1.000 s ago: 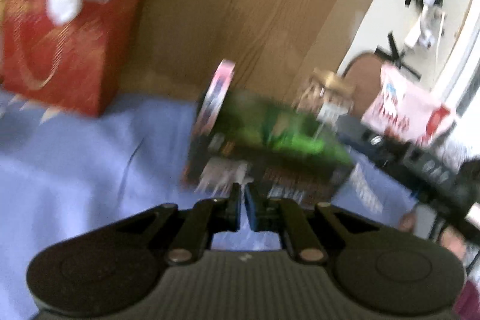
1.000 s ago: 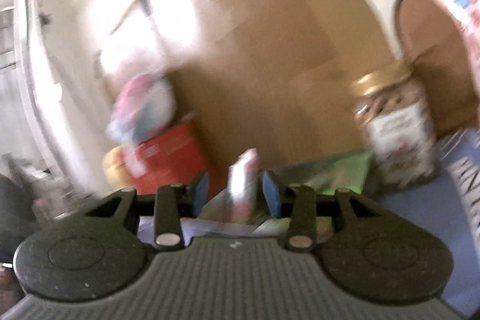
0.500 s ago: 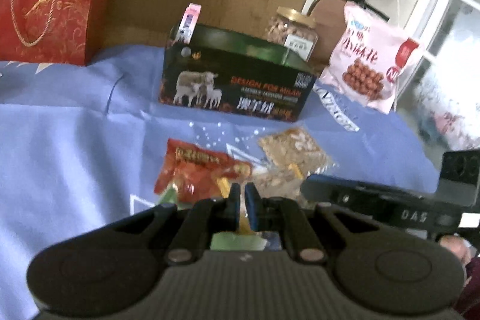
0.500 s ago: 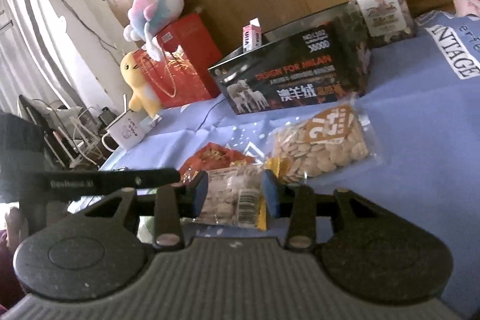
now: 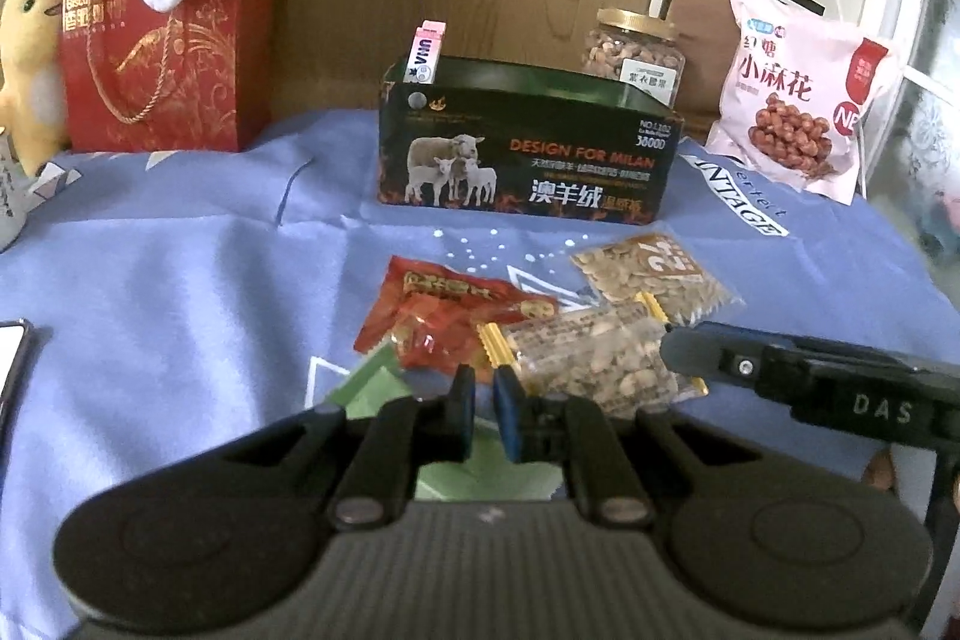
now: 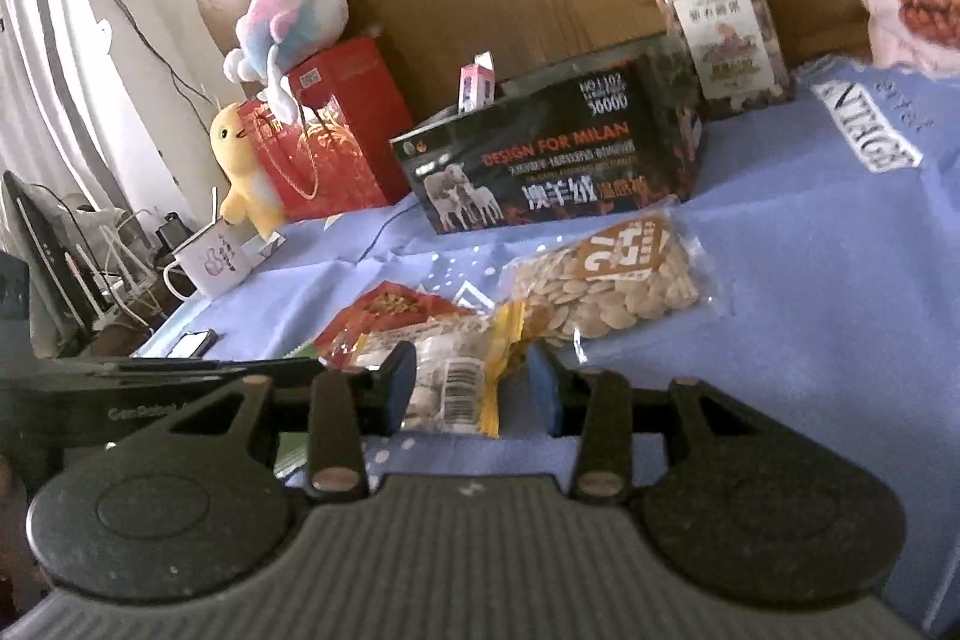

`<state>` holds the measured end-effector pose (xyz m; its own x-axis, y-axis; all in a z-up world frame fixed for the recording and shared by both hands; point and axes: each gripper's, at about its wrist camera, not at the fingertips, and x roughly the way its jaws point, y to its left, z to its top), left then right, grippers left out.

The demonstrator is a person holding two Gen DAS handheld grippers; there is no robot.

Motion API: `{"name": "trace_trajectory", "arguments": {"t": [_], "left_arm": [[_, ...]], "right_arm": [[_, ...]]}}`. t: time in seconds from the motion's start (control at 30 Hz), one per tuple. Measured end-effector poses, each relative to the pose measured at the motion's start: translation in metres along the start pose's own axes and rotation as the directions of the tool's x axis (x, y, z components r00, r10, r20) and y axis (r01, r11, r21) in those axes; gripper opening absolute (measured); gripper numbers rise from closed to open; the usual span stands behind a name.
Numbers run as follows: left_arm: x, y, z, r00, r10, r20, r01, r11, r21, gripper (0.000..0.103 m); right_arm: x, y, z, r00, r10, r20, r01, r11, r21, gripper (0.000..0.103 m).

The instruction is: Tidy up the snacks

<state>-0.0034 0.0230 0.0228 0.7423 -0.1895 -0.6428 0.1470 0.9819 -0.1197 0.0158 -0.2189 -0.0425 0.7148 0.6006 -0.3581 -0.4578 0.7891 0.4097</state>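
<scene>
A dark open box point(image 5: 528, 142) printed with sheep stands at the back of the blue cloth, a pink carton point(image 5: 425, 51) upright in its left end. In front lie a red snack packet point(image 5: 444, 316), a clear nut packet with yellow ends point(image 5: 588, 358), a seed packet point(image 5: 654, 274) and a green packet point(image 5: 372, 388). My left gripper point(image 5: 483, 403) is nearly shut and empty, low over the red and green packets. My right gripper point(image 6: 474, 388) is open, its fingers either side of the nut packet point(image 6: 444, 376). The box point(image 6: 558, 154) and seed packet point(image 6: 606, 280) lie beyond.
A red gift box point(image 5: 162, 58) with plush toys stands at the back left, a nut jar point(image 5: 636, 52) and a pink snack bag point(image 5: 798, 124) at the back right. A mug point(image 6: 210, 262) and a phone point(image 6: 195, 343) sit at the left.
Both grippers have drawn back from the dark box and come down low over the packets at the front. The right gripper's fingers have opened wider around the nut packet.
</scene>
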Motion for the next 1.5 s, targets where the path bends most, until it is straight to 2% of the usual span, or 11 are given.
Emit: {"name": "trace_trajectory", "arguments": {"t": [0.27,0.47,0.77,1.13,1.5], "left_arm": [[-0.003,-0.008,-0.009,0.999,0.02,0.042,-0.022,0.999,0.039,0.011],[-0.002,-0.009,-0.013,0.998,0.018,0.064,-0.021,0.999,0.048,0.011],[0.002,-0.007,-0.022,0.991,-0.006,0.132,-0.003,0.998,0.07,0.014],[0.0,0.004,-0.022,0.985,-0.086,0.149,0.082,0.996,0.033,0.017],[-0.003,0.002,-0.023,0.98,-0.097,0.174,0.089,0.995,0.052,0.018]], "right_arm": [[-0.015,0.006,-0.008,0.994,-0.068,0.086,0.067,0.998,0.017,0.044],[-0.018,0.008,-0.011,0.99,-0.1,0.103,0.098,0.995,0.024,0.044],[-0.016,0.008,-0.011,0.99,-0.107,0.096,0.104,0.994,0.03,0.044],[-0.009,0.008,-0.01,0.992,-0.112,0.052,0.111,0.994,0.024,0.044],[-0.007,0.008,-0.009,0.994,-0.107,0.038,0.106,0.994,0.022,0.044]]}}
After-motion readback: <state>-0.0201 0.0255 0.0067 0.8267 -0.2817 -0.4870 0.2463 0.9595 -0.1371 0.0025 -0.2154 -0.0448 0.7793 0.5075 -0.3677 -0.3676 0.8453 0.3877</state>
